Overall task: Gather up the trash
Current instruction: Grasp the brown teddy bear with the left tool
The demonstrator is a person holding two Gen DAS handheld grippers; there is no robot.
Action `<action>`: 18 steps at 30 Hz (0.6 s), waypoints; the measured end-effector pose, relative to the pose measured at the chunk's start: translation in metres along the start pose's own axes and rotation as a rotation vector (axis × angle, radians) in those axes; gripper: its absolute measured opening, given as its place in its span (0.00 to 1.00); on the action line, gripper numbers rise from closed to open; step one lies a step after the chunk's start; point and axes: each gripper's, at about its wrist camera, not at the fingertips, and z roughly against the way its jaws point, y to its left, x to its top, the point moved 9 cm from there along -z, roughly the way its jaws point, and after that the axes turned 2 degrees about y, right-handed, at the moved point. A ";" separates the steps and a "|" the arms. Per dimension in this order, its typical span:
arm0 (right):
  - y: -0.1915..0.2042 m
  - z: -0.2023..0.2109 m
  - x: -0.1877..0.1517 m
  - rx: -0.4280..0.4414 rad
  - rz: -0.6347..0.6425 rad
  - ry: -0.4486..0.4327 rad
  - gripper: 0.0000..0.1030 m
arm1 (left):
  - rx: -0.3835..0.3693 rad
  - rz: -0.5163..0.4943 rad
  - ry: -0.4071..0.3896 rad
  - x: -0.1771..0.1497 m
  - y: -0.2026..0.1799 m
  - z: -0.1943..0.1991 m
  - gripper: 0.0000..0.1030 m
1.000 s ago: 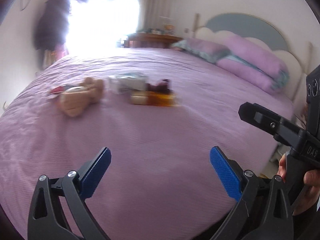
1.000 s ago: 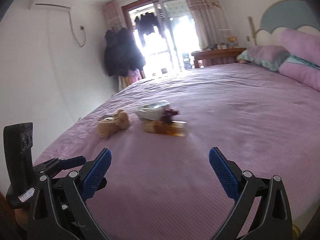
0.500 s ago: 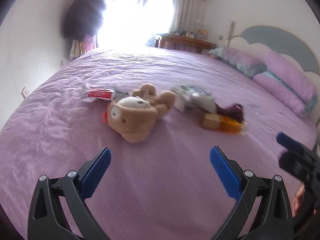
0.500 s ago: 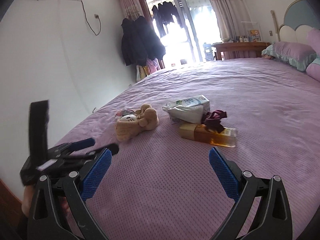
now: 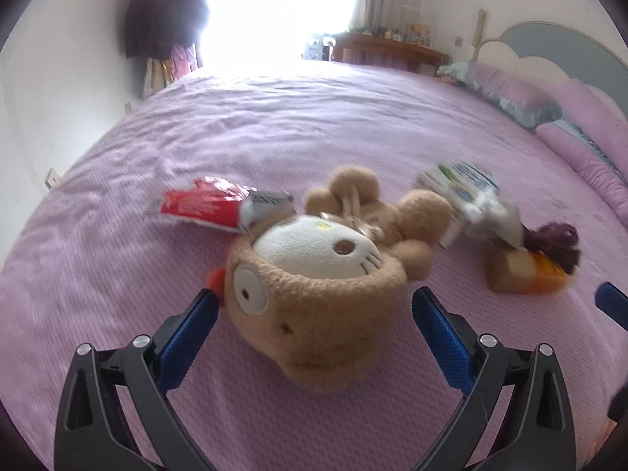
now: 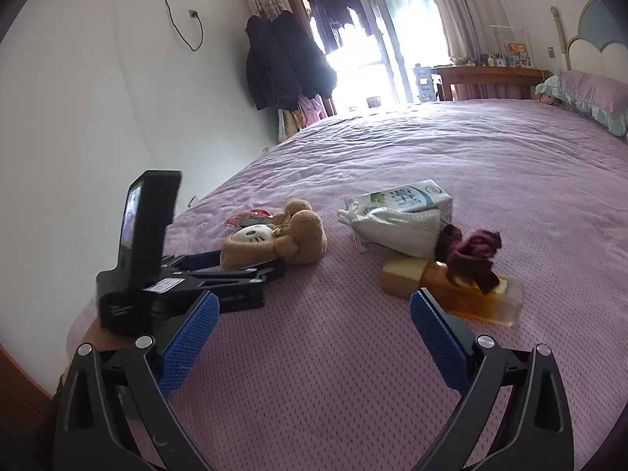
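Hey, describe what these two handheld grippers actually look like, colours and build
Both match: the left gripper and right gripper have black angular plastic arms with silver screw heads, tipped by blue textured pads. The left one's black body carries an upright phone-like screen and a white label.

Left wrist: I look low across the bed [image 5: 314,125], close on the plush [image 5: 325,271].
Right wrist: I sit farther back, facing the window.
Shared: plush [image 6: 282,235], carton [image 6: 408,204], bed.

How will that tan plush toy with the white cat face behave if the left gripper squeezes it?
The tan plush toy looks soft, so it will probably compress and sag. Likely light. Its fuzzy fabric should grip the left gripper, whose ribbed blue pads stand open either side.
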 end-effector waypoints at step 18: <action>-0.013 0.000 0.001 0.001 -0.020 0.037 0.92 | -0.046 0.012 0.001 0.032 0.014 -0.015 0.96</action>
